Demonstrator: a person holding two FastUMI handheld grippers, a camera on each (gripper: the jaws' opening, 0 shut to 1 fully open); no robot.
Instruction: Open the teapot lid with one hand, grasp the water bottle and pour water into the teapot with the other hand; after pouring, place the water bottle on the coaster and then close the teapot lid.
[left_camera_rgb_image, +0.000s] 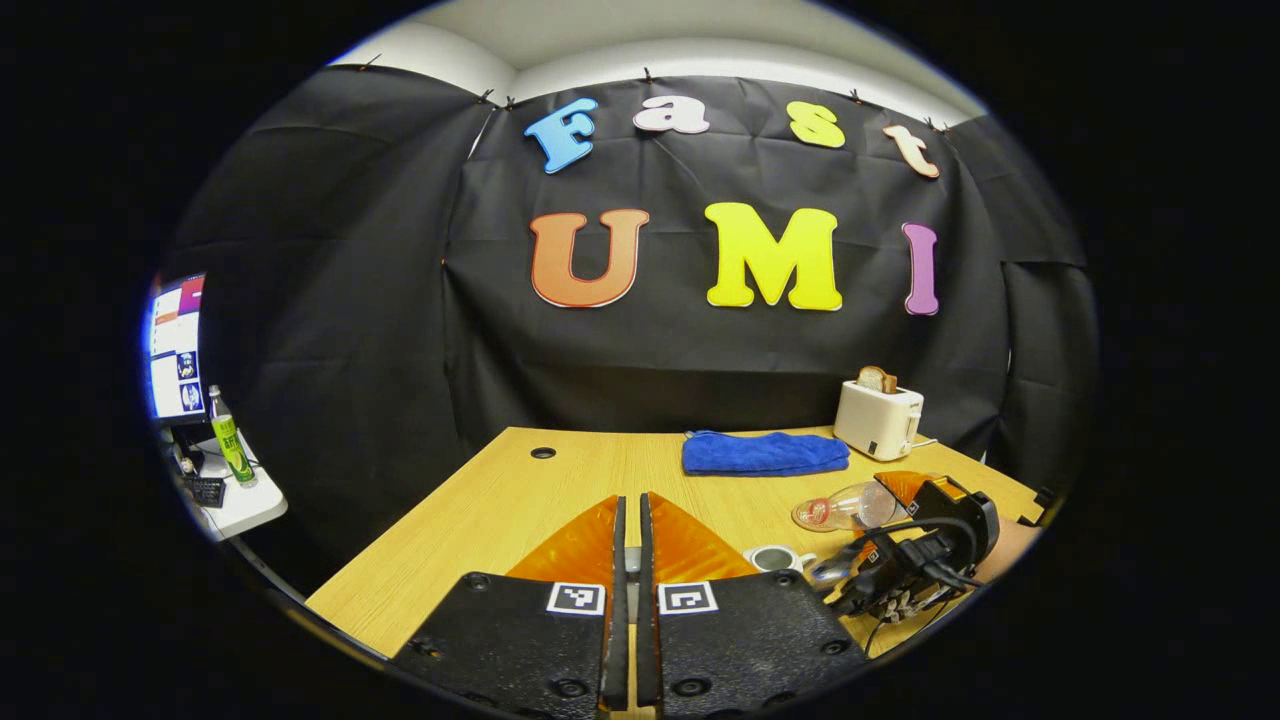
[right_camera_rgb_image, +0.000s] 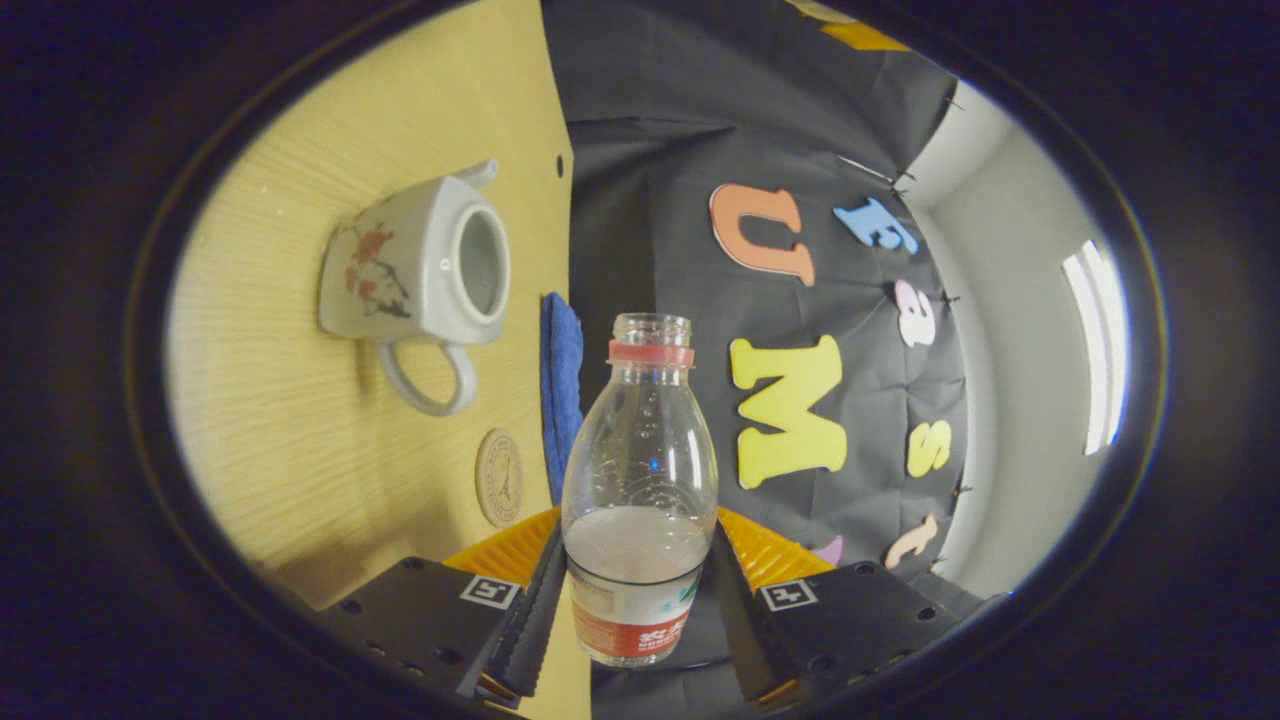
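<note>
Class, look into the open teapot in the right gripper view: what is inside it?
The teapot has no lid on it. Through its mouth only a plain grey inner wall shows; the bottom is hidden, so whether it holds water cannot be told.

Recording booth in an office-like room, staged as a home tea corner: black cloth wall (left_camera_rgb_image: 380, 330) pinned up under a white ceiling (left_camera_rgb_image: 700, 40), enclosing a wooden table (left_camera_rgb_image: 500, 500). Ahead of the left jaws: folded blue towel (left_camera_rgb_image: 765, 453), white toaster (left_camera_rgb_image: 878, 420) holding bread. Far to their left: side desk (left_camera_rgb_image: 240, 505) with lit monitor (left_camera_rgb_image: 176, 345) and green bottle (left_camera_rgb_image: 231, 438).
</note>
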